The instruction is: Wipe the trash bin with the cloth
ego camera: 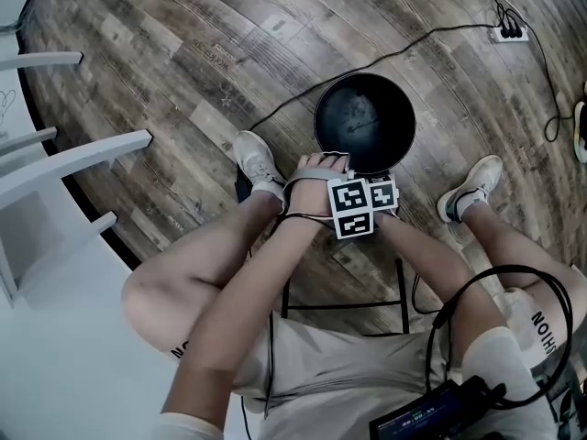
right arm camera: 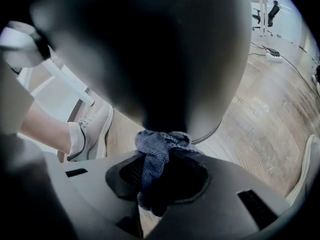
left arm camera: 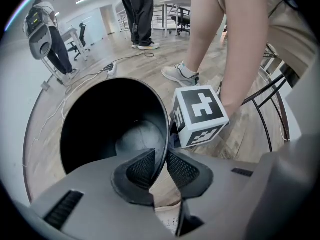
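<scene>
- The left gripper [left arm camera: 160, 166] pinches the rim of the one bin [left arm camera: 100, 119].
- The right gripper [right arm camera: 160, 171] holds the one cloth [right arm camera: 156, 151] against the bin's outer side.
- Two shoes [ego camera: 257, 161] stand near the bin, one each side.
- Past the bin, bare floor [ego camera: 183, 53] lies open; a cable [ego camera: 404, 46] crosses it.

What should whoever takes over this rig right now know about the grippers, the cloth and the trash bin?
Left hand-held gripper: shut on the rim of the trash bin, one pad inside, one outside.
Right hand-held gripper: shut on the cloth, pressed against the bin's outer wall.
Bin stands on the floor between the person's feet.
Done: both gripped, cloth in contact; how much is wiped cannot be told.
Left: wipe the remaining surfaces.
</scene>
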`<action>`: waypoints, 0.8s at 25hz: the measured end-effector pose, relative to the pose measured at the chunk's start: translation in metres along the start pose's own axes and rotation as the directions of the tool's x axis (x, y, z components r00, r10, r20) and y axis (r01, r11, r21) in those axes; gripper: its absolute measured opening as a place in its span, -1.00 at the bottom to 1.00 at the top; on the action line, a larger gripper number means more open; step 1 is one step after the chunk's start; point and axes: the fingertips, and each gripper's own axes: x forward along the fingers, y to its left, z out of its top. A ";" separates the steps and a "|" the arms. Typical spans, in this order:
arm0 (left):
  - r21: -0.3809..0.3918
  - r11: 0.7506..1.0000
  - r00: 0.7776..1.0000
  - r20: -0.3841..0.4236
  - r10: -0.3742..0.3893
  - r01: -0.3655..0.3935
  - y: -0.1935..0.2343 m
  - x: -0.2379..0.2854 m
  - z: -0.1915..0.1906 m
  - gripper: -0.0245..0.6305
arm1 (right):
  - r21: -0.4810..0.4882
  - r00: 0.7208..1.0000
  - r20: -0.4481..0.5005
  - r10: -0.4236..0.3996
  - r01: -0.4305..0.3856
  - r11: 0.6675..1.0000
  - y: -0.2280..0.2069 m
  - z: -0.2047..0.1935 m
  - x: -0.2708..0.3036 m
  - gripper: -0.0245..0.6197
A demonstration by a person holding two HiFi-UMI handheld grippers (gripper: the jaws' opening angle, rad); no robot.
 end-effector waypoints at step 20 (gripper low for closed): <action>-0.015 1.000 1.000 -0.005 0.014 -0.014 -0.001 0.003 -0.003 -0.66 | -0.017 0.998 -0.059 0.036 -0.037 0.999 -0.007 -0.014 -0.027 -0.69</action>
